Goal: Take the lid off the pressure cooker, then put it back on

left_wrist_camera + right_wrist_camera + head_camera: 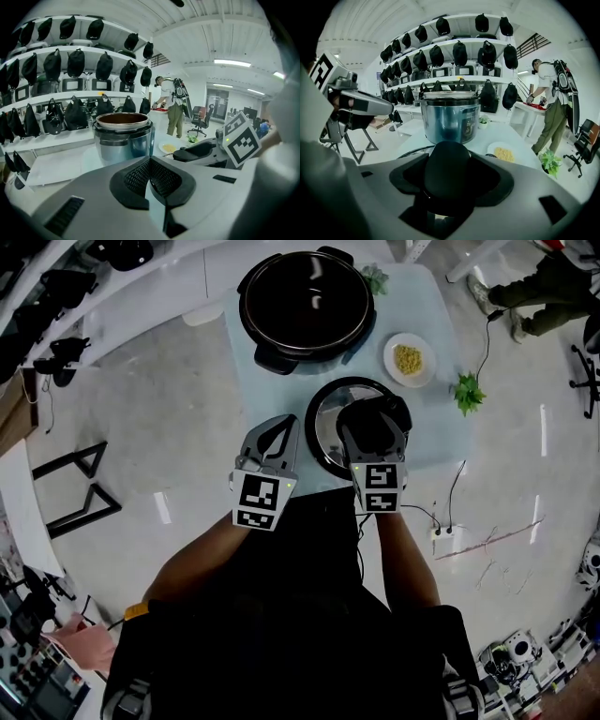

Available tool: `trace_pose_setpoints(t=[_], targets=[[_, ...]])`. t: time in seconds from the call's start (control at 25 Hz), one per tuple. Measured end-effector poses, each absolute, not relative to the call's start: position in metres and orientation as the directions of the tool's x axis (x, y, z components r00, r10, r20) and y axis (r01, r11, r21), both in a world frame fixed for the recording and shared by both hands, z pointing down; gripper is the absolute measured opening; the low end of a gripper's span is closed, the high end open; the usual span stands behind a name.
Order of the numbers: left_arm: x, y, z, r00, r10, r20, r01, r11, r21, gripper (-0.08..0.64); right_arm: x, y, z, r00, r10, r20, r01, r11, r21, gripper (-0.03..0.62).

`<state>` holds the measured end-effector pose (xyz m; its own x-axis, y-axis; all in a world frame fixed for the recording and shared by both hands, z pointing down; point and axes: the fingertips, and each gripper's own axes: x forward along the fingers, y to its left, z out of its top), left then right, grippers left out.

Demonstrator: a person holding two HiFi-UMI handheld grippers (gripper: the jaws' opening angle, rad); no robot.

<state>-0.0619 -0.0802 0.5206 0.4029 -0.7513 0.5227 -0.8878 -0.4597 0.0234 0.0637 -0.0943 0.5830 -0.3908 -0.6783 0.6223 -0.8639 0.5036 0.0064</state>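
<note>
Fingers [403, 174] of my right gripper [373, 432] are clamped on the black knob [449, 164] of the lid [323, 432], one pad on each side, and the knob fills the gap between them. Below those fingers the lid sits level over the near part of the pale table [262, 395]; I cannot tell whether its rim touches the tabletop. My left gripper [150, 174] has its jaws pressed together with nothing between the ribbed pads. It hangs just to the left of the lid, apart from it, with its tips over the table's near edge. Straight out past both sets of fingertips stands the pressure cooker [305, 306], upright and uncovered, its dark inside showing from above and its steel wall facing me. It is near the lid but not touching it. Beyond my right fingers and off to their right is a white plate [390, 351] bearing a small heap of yellow food [407, 359], just beside the cooker's base. A little green plant [375, 279] sits at the far right of the cooker. Far beyond the fingertips run white shelves [89, 47] lined with black bags [76, 63], and a person [551, 103] wearing a backpack stands to the right of them.
</note>
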Motion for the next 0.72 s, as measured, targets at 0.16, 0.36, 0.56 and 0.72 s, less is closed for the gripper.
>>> trace_pose_setpoints(t=[0.16,0.36,0.56,0.72], targets=[[-0.063,-0.08,0.523,0.396,-0.752,0.527,-0.89,-0.455,0.019,0.005,0.063,-0.094,0.599,-0.397,-0.668,0.629,-0.858,0.514,0.005,0.299],[-0.062,-0.078,0.525,0.393,-0.747,0.536,-0.888,-0.459,0.012,0.006,0.065,-0.092,0.611,-0.39,-0.667,0.635,-0.86,0.51,0.007,0.299],[-0.058,-0.074,0.53,0.397,-0.739,0.545,-0.887,-0.462,0.02,0.005,0.067,-0.086,0.622,-0.372,-0.672,0.64,-0.863,0.504,0.027,0.299],[-0.055,-0.07,0.534,0.402,-0.732,0.549,-0.884,-0.466,0.025,0.005,0.064,-0.081,0.63,-0.356,-0.668,0.654,-0.854,0.517,0.063,0.301]])
